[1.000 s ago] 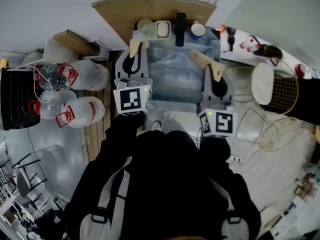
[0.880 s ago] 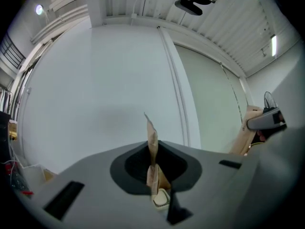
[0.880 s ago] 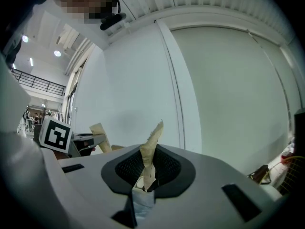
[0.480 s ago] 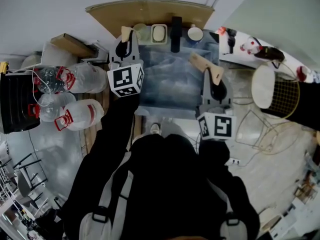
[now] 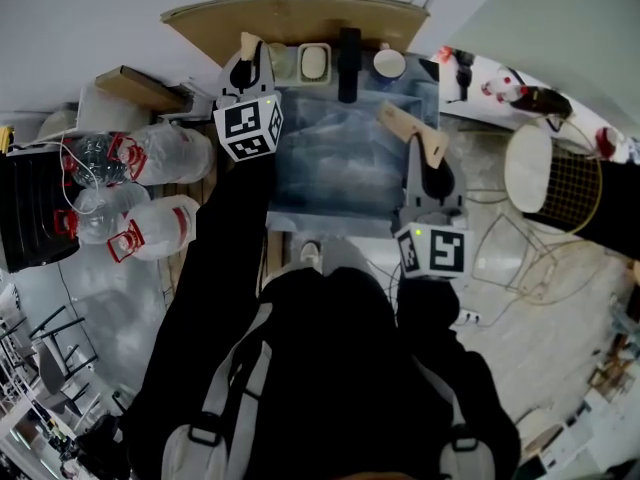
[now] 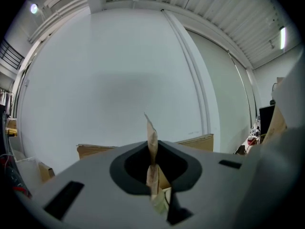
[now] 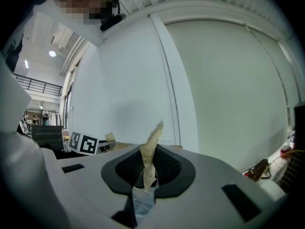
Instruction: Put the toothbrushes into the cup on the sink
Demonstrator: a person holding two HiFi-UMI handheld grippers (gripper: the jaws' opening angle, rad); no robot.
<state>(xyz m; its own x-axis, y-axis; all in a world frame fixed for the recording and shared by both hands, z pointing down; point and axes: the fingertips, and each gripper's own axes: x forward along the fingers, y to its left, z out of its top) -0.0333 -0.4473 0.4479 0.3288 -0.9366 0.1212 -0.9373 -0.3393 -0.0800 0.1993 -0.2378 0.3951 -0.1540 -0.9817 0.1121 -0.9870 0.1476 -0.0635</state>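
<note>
The sink (image 5: 330, 173) lies ahead of me, with a black tap (image 5: 348, 50) at its back rim. Beside the tap are a white soap dish (image 5: 315, 61) and a white and blue cup (image 5: 389, 63). A pale green cup (image 5: 282, 56) peeks out next to my left gripper (image 5: 250, 40), which is held over the sink's back left corner. My right gripper (image 5: 400, 118) hovers over the sink's right side. In the left gripper view my left gripper (image 6: 151, 144) has its tan fingers pressed together, and my right gripper (image 7: 151, 149) shows the same in its view. No toothbrush shows anywhere.
Big water jugs (image 5: 165, 153) with red handles and a black crate (image 5: 30, 208) stand on the floor at the left. A wire basket (image 5: 575, 183) and a white counter (image 5: 500, 88) with small red items are at the right. A wooden board (image 5: 290, 13) leans behind the sink.
My left gripper has moved forward and left, from the sink's near left rim to its back left corner by the green cup. The right gripper has barely moved.
</note>
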